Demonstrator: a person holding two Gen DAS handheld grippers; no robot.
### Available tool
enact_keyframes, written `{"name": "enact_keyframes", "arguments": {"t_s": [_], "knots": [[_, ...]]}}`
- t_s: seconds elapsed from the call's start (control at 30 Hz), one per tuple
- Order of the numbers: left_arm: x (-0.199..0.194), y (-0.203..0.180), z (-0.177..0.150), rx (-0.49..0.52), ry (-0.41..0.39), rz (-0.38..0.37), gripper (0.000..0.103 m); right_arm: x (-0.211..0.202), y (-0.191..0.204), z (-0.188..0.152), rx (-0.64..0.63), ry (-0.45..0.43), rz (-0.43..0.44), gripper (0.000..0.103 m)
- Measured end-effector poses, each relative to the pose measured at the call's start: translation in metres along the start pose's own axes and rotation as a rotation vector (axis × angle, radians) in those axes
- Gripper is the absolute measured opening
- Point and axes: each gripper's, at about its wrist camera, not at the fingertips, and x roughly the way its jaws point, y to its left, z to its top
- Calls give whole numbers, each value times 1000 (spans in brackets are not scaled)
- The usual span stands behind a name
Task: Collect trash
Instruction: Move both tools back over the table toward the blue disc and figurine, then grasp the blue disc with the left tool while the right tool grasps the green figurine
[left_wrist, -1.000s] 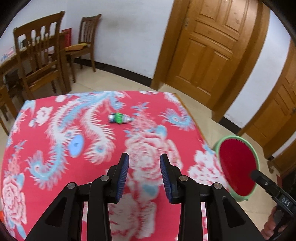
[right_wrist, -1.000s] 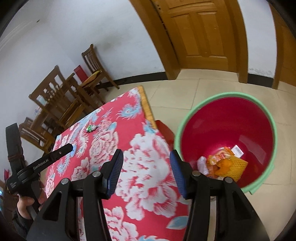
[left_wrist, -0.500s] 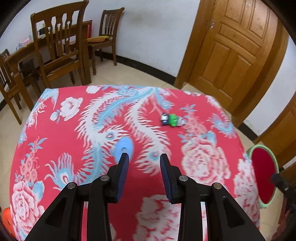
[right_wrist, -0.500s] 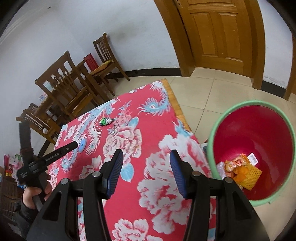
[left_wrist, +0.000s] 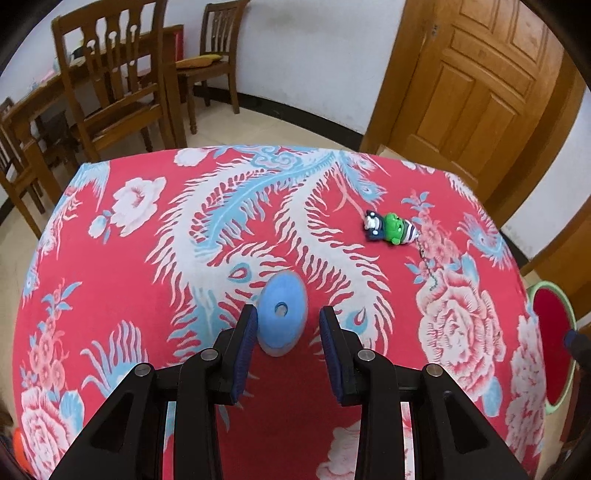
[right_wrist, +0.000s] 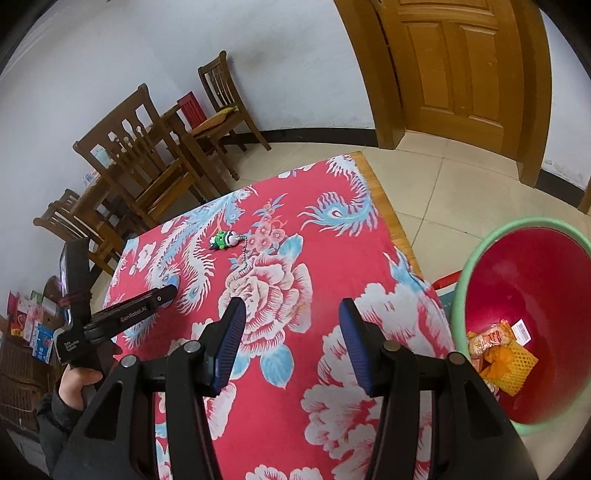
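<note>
A blue ring-shaped disc (left_wrist: 282, 312) lies on the red flowered tablecloth (left_wrist: 122, 280). My left gripper (left_wrist: 288, 317) is open, its fingertips on either side of the disc's near half, not closed on it. In the right wrist view the left gripper (right_wrist: 162, 295) hides most of the disc (right_wrist: 175, 281). A green and blue toy keychain (left_wrist: 391, 228) lies further right; it also shows in the right wrist view (right_wrist: 223, 239). My right gripper (right_wrist: 291, 314) is open and empty above the table's right part. A red bin with a green rim (right_wrist: 532, 314) holds wrappers (right_wrist: 498, 350).
Wooden chairs (left_wrist: 110, 85) and a table stand beyond the far left edge. A wooden door (left_wrist: 476, 85) is at the back right. The bin (left_wrist: 550, 339) stands on the tiled floor off the table's right edge. Boxes (right_wrist: 33, 328) sit on the left.
My left gripper has swung left and moved forward, from facing the toy to straddling the blue disc. My right gripper has turned left from the bin toward the table.
</note>
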Motion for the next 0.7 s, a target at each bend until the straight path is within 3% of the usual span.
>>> {"name": "enact_keyframes", "arguments": {"t_s": [0.33, 0.7], "knots": [[5, -9, 1, 65, -26, 38, 32, 23, 10, 12, -30, 22, -12, 54], [-1, 17, -1, -91, -79, -46, 31, 60, 39, 25, -111, 64, -21, 54]]}}
